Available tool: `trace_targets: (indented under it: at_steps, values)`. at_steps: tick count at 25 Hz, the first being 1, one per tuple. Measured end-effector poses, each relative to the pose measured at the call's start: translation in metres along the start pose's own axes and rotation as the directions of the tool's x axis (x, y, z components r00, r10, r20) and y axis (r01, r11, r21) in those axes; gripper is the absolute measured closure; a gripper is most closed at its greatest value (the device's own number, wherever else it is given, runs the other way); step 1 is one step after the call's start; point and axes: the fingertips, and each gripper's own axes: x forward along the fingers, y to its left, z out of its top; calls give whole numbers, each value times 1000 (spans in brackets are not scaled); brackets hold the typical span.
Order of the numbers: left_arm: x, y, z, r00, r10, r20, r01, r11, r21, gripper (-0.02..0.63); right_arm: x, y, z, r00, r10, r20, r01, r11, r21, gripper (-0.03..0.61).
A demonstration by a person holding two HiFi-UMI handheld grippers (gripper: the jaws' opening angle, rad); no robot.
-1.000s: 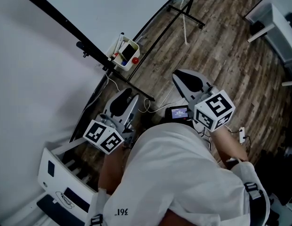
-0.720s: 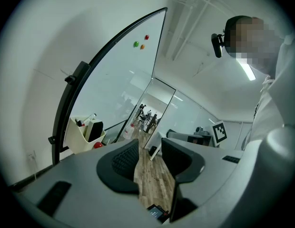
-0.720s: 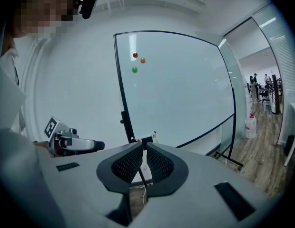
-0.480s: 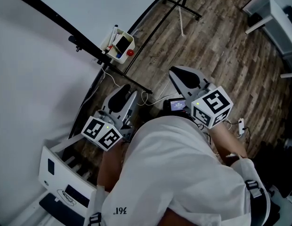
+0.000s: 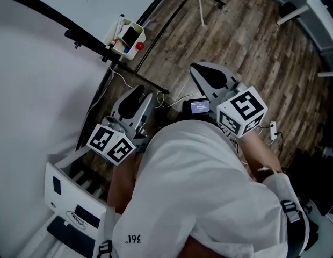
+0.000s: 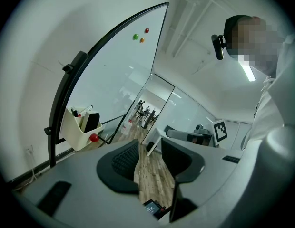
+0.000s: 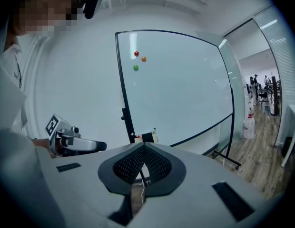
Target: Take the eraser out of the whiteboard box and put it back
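The white whiteboard box (image 5: 117, 41) hangs on the whiteboard's lower edge, with the black eraser (image 5: 130, 35) standing upright inside it and a red magnet (image 5: 139, 45) on its outside. In the left gripper view the box (image 6: 73, 133) and eraser (image 6: 92, 121) lie ahead to the left, well beyond the jaws. My left gripper (image 5: 138, 98) is open and empty (image 6: 150, 158). My right gripper (image 5: 201, 74) is shut on nothing (image 7: 143, 147), and the eraser (image 7: 147, 137) shows far off just above its tips. Both grippers hover over the floor, apart from the box.
The whiteboard (image 7: 176, 84) carries three coloured magnets (image 7: 136, 54), and its black stand legs (image 5: 156, 87) spread over the wooden floor. A small lit screen (image 5: 199, 107) sits near my body, a white frame (image 5: 75, 198) at lower left, and a water bottle (image 7: 248, 126) by the glass wall.
The head view has swung, so the box now sits higher and further left in the picture. Both grippers stay roughly where they were in front of the body.
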Motion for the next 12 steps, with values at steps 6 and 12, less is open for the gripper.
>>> trace_targets:
  at_steps: [6,12]
  values:
    - [-1,-2,-1,1000,-2,-1,2,1000,0,456,-1,1,0,1000,1,-3,-1,1000,-8,554]
    - [-2,0,-3,1000,-2,-3,2,1000,-5,456,-1,3,-1,1000,1,-4,-1,1000,-17,554]
